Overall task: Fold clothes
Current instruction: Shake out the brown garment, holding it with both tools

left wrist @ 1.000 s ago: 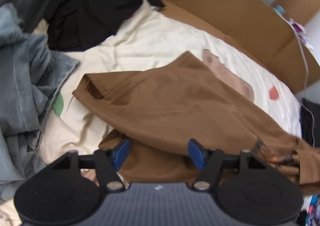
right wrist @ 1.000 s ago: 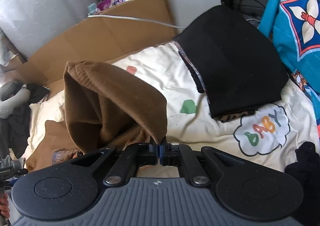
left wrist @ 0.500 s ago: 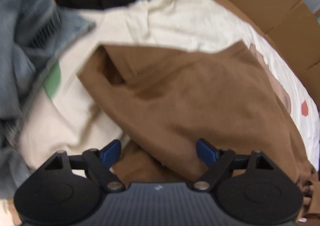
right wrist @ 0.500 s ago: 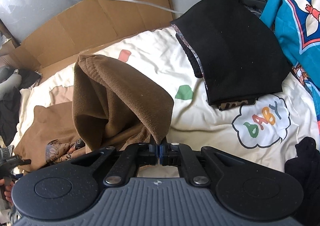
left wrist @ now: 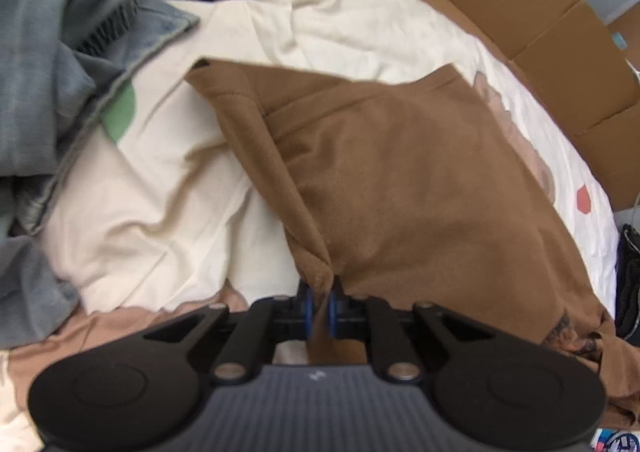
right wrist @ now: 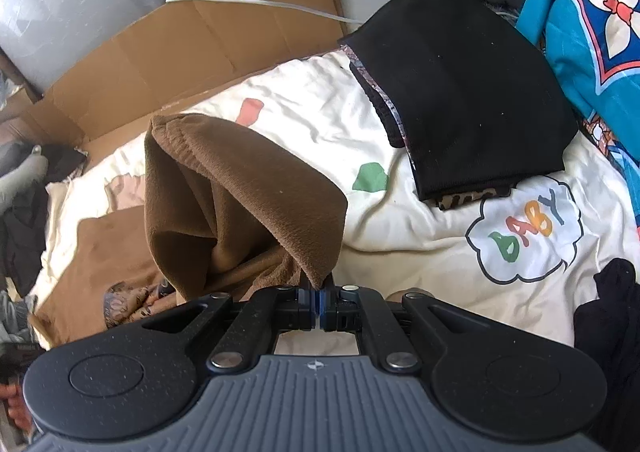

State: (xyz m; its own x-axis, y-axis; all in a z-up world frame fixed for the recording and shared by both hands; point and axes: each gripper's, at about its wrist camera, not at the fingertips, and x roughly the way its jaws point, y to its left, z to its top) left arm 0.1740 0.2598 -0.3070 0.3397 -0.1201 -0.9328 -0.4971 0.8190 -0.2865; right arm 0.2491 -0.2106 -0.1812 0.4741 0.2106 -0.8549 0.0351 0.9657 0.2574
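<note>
Bed sheet [left wrist: 168,188]: cream, printed, loosely wrinkled; it could be dragged along with the garment if a pull is made low across it.
Brown garment [left wrist: 420,188]: lies spread over the sheet in the left wrist view, one edge gathered to a peak at the near side; in the right wrist view another part is lifted clear as a hanging hood of cloth [right wrist: 240,204]. An uneven fold is judged likely if the two held points are not matching corners.
Folded black stack [right wrist: 472,92]: rests on the sheet beyond the raised cloth; it could be disturbed if the brown garment is swung that way.
Denim pile [left wrist: 44,64]: crowds the sheet's left side; snagging is possible there.
Left gripper [left wrist: 319,308]: jaws have just been closing and are now clamped on a thin pinch of brown garment; slip is judged possible, so little cloth being caught.
Right gripper [right wrist: 318,306]: jaws together on a brown garment corner; only the tip is nipped, so it could pull free under the garment's weight.
</note>
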